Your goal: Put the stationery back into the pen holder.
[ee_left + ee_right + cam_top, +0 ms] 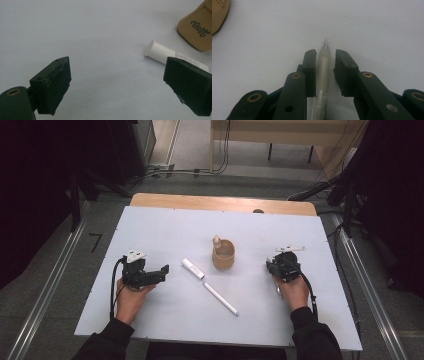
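one clear pen (323, 63) lies between the right claw's (325, 53) narrowly parted, unclamped jaws.

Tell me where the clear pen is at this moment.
In the right gripper view, the clear pen lies on the white table between the right gripper's jaws, tip pointing away, with a gap beside the right-hand jaw.

One cup (223, 255); one white tube (193, 268); two pens (220, 298) (323, 65).

Pen (323, 65) between narrowly parted jaws, white table (374, 27)
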`<state>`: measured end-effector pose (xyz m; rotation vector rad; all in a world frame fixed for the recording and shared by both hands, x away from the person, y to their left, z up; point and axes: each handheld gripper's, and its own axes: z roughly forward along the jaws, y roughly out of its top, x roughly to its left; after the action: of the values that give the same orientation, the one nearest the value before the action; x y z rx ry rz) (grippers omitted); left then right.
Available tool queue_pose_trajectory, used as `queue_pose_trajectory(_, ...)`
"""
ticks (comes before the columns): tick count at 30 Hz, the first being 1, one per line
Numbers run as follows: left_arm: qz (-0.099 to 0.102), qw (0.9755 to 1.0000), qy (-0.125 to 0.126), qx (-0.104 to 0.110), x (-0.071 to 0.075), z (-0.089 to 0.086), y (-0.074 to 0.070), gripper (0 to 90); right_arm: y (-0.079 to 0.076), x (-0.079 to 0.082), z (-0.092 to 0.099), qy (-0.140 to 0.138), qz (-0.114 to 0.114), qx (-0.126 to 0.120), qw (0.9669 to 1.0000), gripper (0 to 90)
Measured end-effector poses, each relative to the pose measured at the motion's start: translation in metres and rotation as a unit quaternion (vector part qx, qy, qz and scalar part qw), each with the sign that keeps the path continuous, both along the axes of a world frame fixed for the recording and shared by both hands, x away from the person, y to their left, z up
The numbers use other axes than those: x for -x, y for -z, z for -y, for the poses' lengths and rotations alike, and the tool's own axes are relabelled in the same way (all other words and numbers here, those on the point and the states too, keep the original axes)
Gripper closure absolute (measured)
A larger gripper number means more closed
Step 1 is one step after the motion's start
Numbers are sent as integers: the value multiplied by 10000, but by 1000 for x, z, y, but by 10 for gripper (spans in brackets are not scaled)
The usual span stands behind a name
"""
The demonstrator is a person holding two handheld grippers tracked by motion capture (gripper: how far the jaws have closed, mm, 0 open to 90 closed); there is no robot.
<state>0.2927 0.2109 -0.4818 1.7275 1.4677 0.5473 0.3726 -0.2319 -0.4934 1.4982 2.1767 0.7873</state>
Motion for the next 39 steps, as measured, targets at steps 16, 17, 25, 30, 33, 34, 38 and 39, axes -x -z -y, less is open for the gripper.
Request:
queue_pose_trajectory(16,-15,10000,16,2,0,1,0,75,0,2,-1,2,-20,-8,10000,773)
queue_pose_trajectory(17,-14,10000,17,0,0,1,0,76,0,2,-1,6,-21,-11,10000,776)
queue_pose_trajectory(25,-16,10000,19,10,0,1,0,76,0,2,-1,8,-6,-19,10000,790)
queue_pose_trajectory(30,-17,10000,30,22,0,1,0,77,-1,2,0,33,-39,-70,10000,792)
queue_pose_trajectory(33,-13,10000,16,33,0,0,0,77,-2,2,1,16,-84,-143,9999,792)
queue_pose_trajectory(34,-18,10000,14,32,0,0,0,77,-2,2,2,12,-93,-171,9998,792)
queue_pose_trajectory(38,-8,10000,15,40,0,0,0,77,-4,3,0,-48,-70,-211,9997,792)
queue_pose_trajectory(39,-9,10000,13,39,0,0,0,77,-5,4,0,-50,-67,-217,9997,792)
